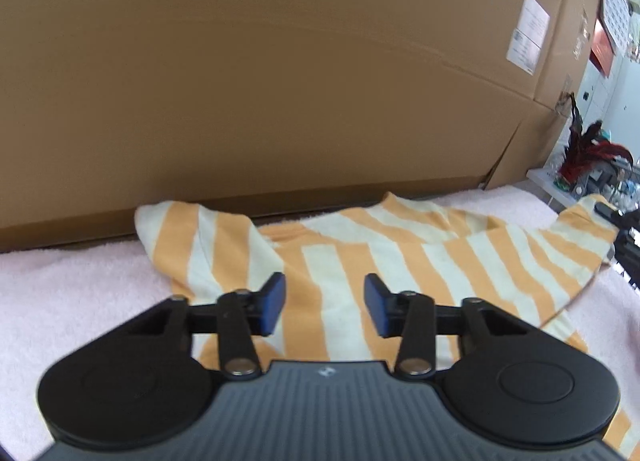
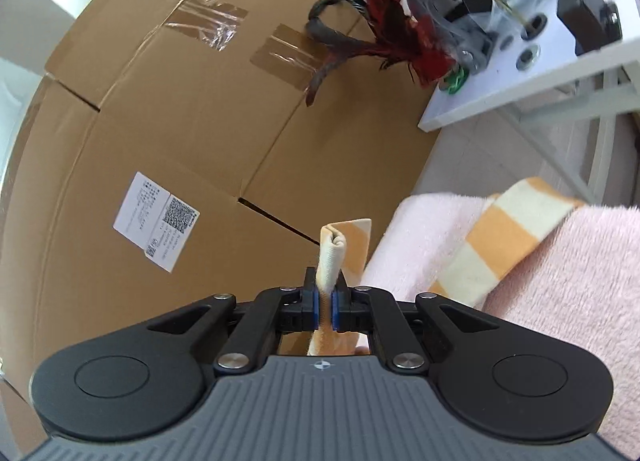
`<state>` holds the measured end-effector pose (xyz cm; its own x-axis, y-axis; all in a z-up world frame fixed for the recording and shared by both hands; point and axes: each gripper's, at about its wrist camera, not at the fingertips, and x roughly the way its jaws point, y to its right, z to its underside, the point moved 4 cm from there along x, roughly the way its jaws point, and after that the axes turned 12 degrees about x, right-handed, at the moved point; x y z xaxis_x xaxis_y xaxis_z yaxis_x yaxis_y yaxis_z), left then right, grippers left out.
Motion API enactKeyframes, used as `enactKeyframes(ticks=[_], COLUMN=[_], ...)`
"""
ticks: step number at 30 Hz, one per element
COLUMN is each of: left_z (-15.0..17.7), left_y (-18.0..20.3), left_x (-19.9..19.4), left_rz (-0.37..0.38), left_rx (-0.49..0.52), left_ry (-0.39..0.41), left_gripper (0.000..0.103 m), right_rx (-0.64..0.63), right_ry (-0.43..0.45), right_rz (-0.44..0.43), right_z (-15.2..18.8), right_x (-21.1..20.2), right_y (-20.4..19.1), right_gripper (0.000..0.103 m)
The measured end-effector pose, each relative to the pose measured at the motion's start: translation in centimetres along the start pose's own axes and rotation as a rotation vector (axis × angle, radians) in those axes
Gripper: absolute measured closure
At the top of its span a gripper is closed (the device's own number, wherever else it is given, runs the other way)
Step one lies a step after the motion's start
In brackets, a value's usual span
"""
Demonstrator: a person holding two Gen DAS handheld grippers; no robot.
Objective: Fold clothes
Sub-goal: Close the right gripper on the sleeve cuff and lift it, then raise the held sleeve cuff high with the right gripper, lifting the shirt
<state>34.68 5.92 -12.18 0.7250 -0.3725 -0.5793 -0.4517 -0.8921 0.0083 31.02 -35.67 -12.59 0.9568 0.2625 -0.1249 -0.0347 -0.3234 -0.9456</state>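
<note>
Pinching a shirt edge in my right claw [image 2: 325,307].
My left claw [image 1: 325,303] hangs with its pads [image 1: 274,303] apart over the striped shirt [image 1: 360,261], which lies on a pink towel [image 1: 72,285]; a box [image 1: 280,81] stands at 12 o'clock.

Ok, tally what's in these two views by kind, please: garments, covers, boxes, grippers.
Striped garment: 1
Pink fleece cover: 1
Cardboard box: 1
Grippers: 2, left gripper open over the garment, right gripper shut on a bunched edge of it
Total: 5
</note>
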Motion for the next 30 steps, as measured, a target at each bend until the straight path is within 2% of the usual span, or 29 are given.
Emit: enactKeyframes(ticks=[2,7,9,11,15,17,20,22,24,26,29,30], left_z=[-0.3,0.1,0.5,0.4,0.1,0.1,0.7,1.6,1.6,1.8,1.8,1.7], left_y=[-0.5,-2.5,-3.1,-3.2,-2.8,-2.6,-1.9,-1.9,-2.3,-3.1,-3.3,-3.3], left_x=[1.4,3.3,3.5,3.3,0.8,-0.1,0.7,1.7,1.6,1.5,1.4,1.3], left_rz=[-0.047,-0.161,-0.170,-0.156,-0.079,-0.011,0.028,0.011,0.039,0.069,0.108,0.114], left_rx=[0.011,0.087,0.113,0.101,0.110,0.112,0.167,0.200,0.167,0.119,0.066,0.057], left_ry=[-0.023,0.006,0.035,0.038,0.116,0.130,0.068,0.026,0.052,0.064,0.096,0.111], left_gripper=[0.061,0.059,0.054,0.056,0.057,0.057,0.057,0.056,0.050,0.050,0.051,0.056], right_rx=[0.018,0.008,0.000,-0.005,-0.015,-0.017,-0.006,0.018,0.045,0.053,0.045,0.041], right_ry=[-0.003,-0.041,-0.040,-0.039,-0.036,-0.022,0.002,-0.002,-0.009,-0.010,-0.013,-0.015], right_rz=[-0.018,-0.001,0.002,0.006,0.004,-0.014,-0.040,-0.040,-0.043,-0.053,-0.060,-0.058], right_z=[-0.1,0.4,0.4,0.5,0.4,0.2,-0.1,-0.2,-0.3,-0.3,-0.1,0.1], right_x=[0.0,0.4,0.4,0.6,0.7,0.5,0.2,0.3,0.4,0.3,0.3,0.3], right_y=[0.2,0.2,0.2,0.1,0.0,-0.2,-0.3,0.0,0.4,0.4,0.2,0.0], right_gripper=[0.096,0.096,0.096,0.096,0.096,0.096,0.096,0.096,0.096,0.096,0.096,0.096])
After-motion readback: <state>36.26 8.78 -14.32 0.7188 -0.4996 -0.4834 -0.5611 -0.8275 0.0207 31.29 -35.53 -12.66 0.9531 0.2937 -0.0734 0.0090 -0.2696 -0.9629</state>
